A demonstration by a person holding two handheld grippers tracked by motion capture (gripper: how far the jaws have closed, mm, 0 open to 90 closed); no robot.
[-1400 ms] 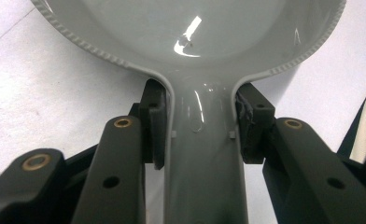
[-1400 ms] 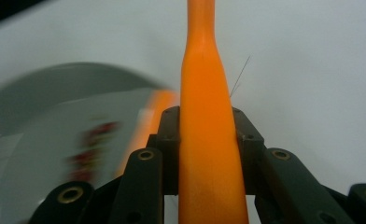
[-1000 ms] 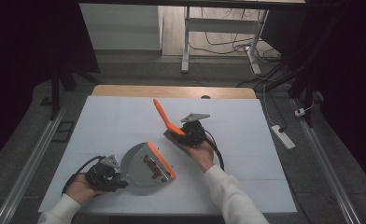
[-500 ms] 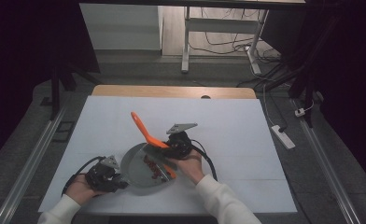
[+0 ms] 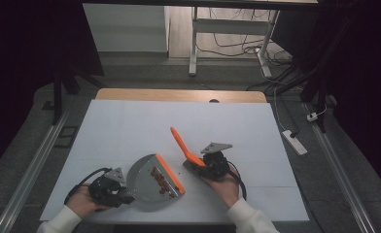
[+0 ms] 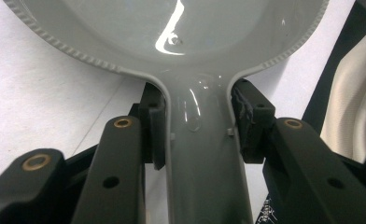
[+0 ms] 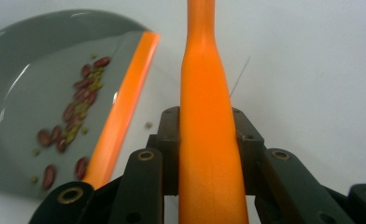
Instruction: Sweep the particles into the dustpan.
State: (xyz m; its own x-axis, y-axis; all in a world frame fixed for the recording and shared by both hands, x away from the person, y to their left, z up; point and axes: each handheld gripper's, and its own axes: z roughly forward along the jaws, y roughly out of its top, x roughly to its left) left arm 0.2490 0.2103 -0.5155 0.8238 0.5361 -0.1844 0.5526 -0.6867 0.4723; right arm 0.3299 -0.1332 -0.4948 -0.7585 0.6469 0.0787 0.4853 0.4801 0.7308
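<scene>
While my left gripper (image 5: 112, 188) sits low in the lower left of the high view, its jaws are closed against both sides of the grey dustpan's (image 5: 147, 182) handle, as the left gripper view shows plainly, the pads (image 6: 154, 122) pressed to the neck just below the pan's bowl; the pan lies on the white table (image 5: 130, 126) with its orange lip (image 5: 169, 174) facing toward the centre of the frame. My right gripper (image 5: 213, 165), right of centre in the lower half of the high view, is clamped on the orange brush (image 5: 183, 145), whose handle slants up and to the left; in the right gripper view that handle runs straight up between the jaws, gripped on both flanks. The beans (image 7: 78, 114), red ones mixed with small green bits, lie inside the pan just behind the lip; one stray green piece (image 7: 148, 125) rests on the table just outside the lip, at left of centre in the right gripper view. I judge the sweeping step to be nearly done; the next move, as I read it, calls for bringing the brush back down beside that stray piece and drawing it over the lip, with the pan held flat so nothing rolls back out.
</scene>
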